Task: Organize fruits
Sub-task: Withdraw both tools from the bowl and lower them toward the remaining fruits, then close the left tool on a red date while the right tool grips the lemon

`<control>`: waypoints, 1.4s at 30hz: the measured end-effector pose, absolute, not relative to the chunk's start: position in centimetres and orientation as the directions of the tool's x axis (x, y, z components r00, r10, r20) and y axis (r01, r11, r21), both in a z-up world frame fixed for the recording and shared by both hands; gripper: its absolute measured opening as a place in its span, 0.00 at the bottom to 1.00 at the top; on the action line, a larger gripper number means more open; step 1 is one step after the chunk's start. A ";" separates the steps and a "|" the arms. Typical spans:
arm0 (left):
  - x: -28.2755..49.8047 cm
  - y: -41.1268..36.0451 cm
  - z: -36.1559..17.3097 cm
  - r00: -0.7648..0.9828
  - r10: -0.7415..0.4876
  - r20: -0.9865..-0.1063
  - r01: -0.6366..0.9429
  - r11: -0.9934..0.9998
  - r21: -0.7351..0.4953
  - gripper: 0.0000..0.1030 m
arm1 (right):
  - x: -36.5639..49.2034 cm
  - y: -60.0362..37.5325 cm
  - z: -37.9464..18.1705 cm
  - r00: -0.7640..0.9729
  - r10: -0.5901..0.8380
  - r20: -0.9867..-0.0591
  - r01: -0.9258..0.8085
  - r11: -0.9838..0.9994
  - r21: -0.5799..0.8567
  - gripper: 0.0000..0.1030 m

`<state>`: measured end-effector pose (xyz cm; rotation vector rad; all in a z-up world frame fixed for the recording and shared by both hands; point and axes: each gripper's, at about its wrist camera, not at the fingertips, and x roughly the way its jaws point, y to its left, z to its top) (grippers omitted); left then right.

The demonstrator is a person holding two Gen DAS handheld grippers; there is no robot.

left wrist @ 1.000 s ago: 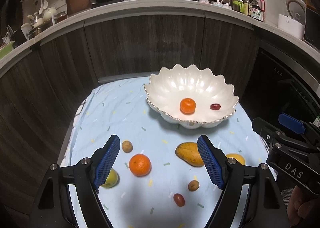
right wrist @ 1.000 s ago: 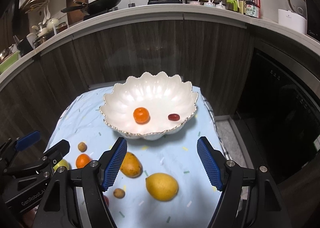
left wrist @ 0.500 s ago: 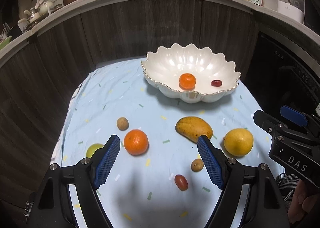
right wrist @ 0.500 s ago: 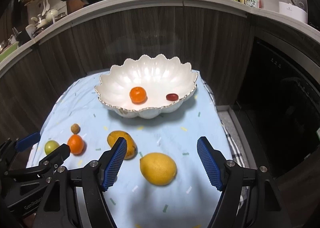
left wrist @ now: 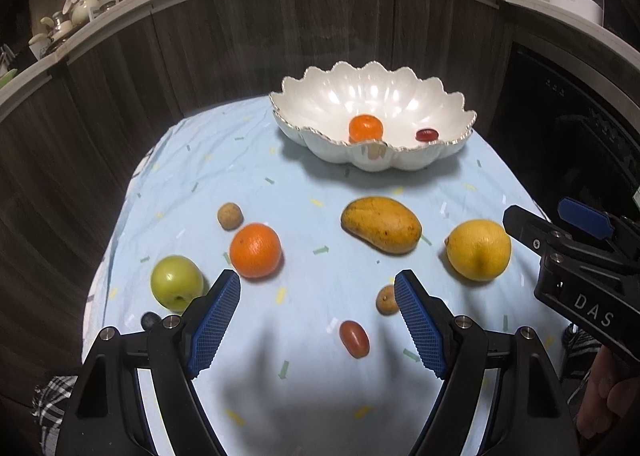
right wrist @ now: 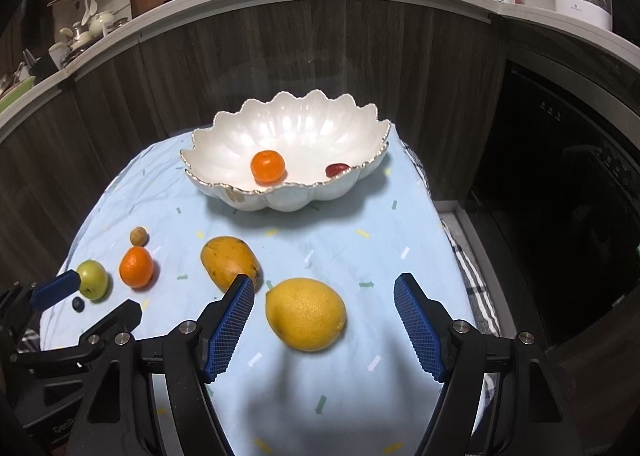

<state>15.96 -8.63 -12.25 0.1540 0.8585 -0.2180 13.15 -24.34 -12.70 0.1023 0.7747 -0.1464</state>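
Observation:
A white scalloped bowl [left wrist: 304,132] [right wrist: 208,176] at the far side of the blue cloth holds a mandarin [left wrist: 365,127] and a small red fruit [left wrist: 426,134]. On the cloth lie a mango [left wrist: 381,224], a lemon [right wrist: 306,314], an orange [left wrist: 255,250], a green apple [left wrist: 177,281], two small brown fruits [left wrist: 230,215] [left wrist: 386,299], a red grape tomato [left wrist: 354,338] and a blueberry [left wrist: 150,321]. My left gripper [left wrist: 317,280] hangs open above the cloth between the orange and the nearer brown fruit. My right gripper [right wrist: 324,282] is open, the lemon lying untouched between its fingers.
Dark wood cabinet fronts curve behind the table. A black appliance door [right wrist: 560,196] stands to the right. The cloth's edges drop off at left and right, with checked fabric [right wrist: 476,288] under it. A pan and bottles sit on the counter above.
Both grippers have sunk toward the cloth and the fruits look nearer. The lemon now sits between the right fingers in view. Neither pair of jaws has changed its width.

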 end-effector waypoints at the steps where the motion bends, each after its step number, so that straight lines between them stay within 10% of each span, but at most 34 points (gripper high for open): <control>1: 15.9 -8.7 -12.5 0.630 -0.129 -0.766 0.255 0.966 0.047 0.77 | 13.2 -24.3 -12.8 0.703 -0.093 -0.705 0.168 0.985 0.038 0.71; 42: 15.6 -9.5 -18.7 0.537 -0.172 -0.826 0.284 0.959 -0.015 0.38 | 15.2 -23.2 -17.3 0.640 -0.085 -0.764 0.122 0.992 -0.008 0.71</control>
